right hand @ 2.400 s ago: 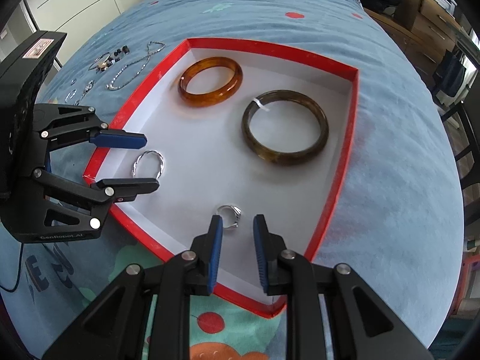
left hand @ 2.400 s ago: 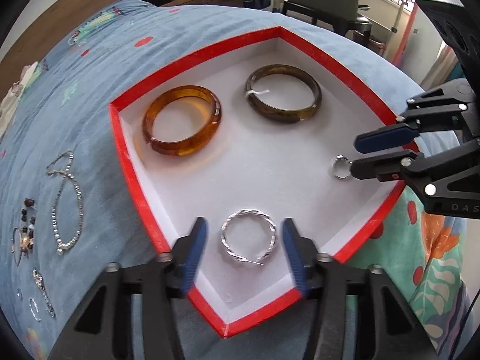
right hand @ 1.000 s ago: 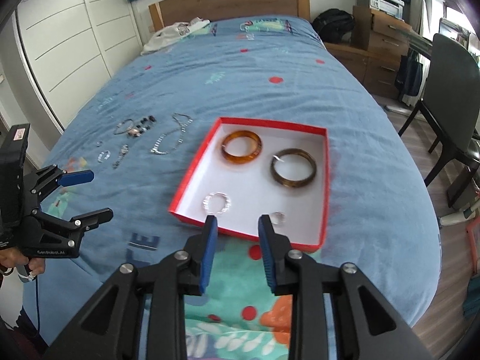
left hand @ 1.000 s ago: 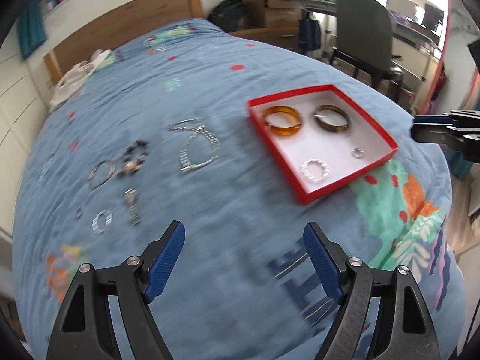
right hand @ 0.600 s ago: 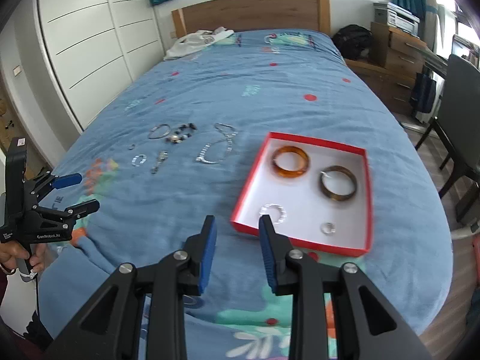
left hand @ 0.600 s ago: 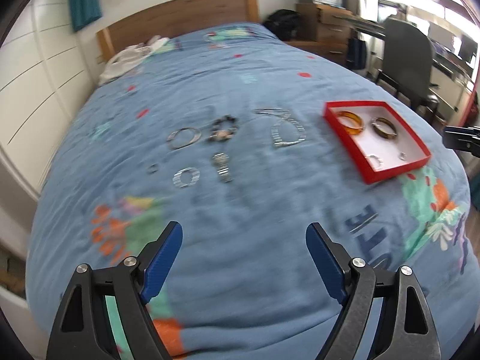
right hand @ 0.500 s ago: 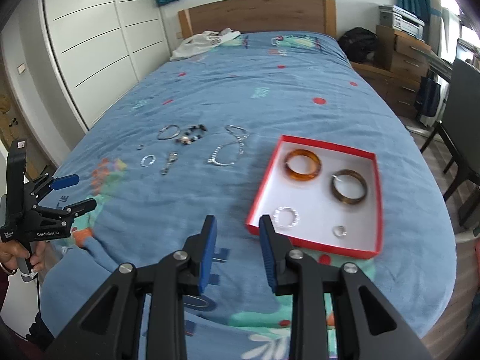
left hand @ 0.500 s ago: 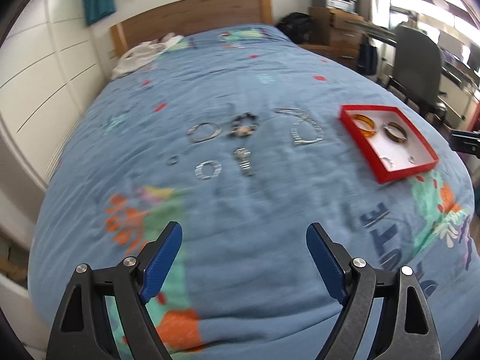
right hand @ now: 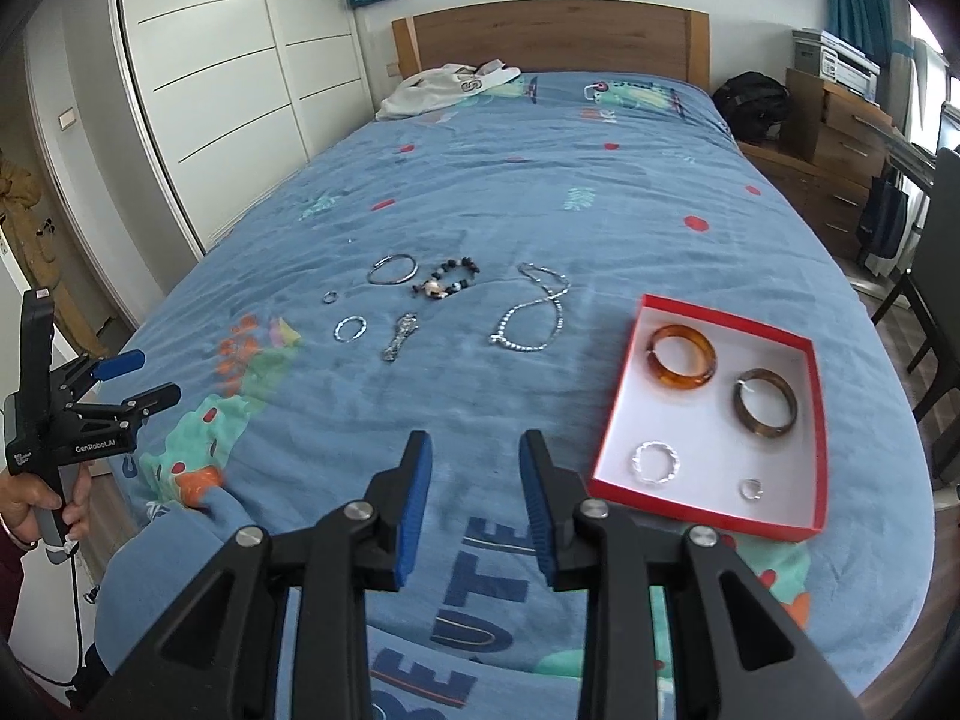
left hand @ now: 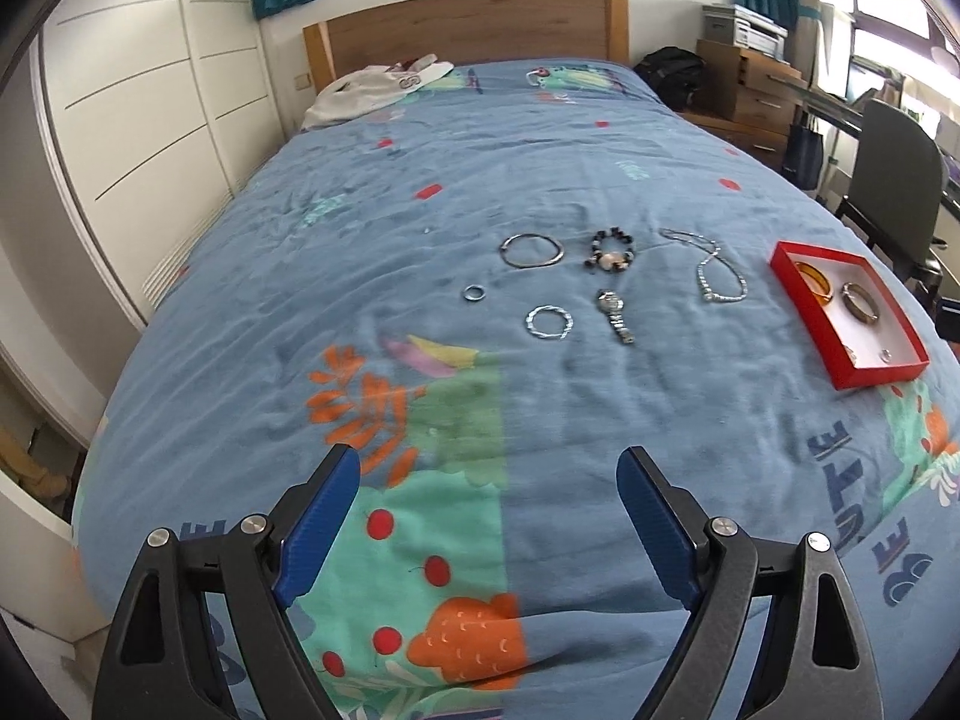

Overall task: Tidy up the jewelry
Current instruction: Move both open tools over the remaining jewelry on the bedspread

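A red tray (right hand: 819, 438) lies on the bed's right side and holds an amber bangle (right hand: 681, 357), a dark bangle (right hand: 765, 402), a twisted silver ring (right hand: 656, 462) and a small ring (right hand: 750, 489). It also shows in the left wrist view (left hand: 804, 306). Loose on the blue bedspread lie a silver chain (right hand: 531, 315), a beaded bracelet (right hand: 447, 277), a thin bangle (right hand: 393, 269), a watch (right hand: 401, 336), a silver hoop (right hand: 350, 329) and a small ring (right hand: 328, 297). My left gripper (left hand: 489, 516) is wide open and empty at the bed's near edge. My right gripper (right hand: 471, 492) is open and empty, left of the tray.
A white garment (right hand: 447, 87) lies by the wooden headboard (right hand: 552, 36). White wardrobe doors (right hand: 216, 90) stand left of the bed. A dark chair (left hand: 894, 174), drawers (right hand: 840, 114) and a black bag (right hand: 753, 102) stand on the right.
Both grippers have pulled back from the tray, leaving the twisted ring and small ring inside it. The left gripper has swung left to face the loose jewelry.
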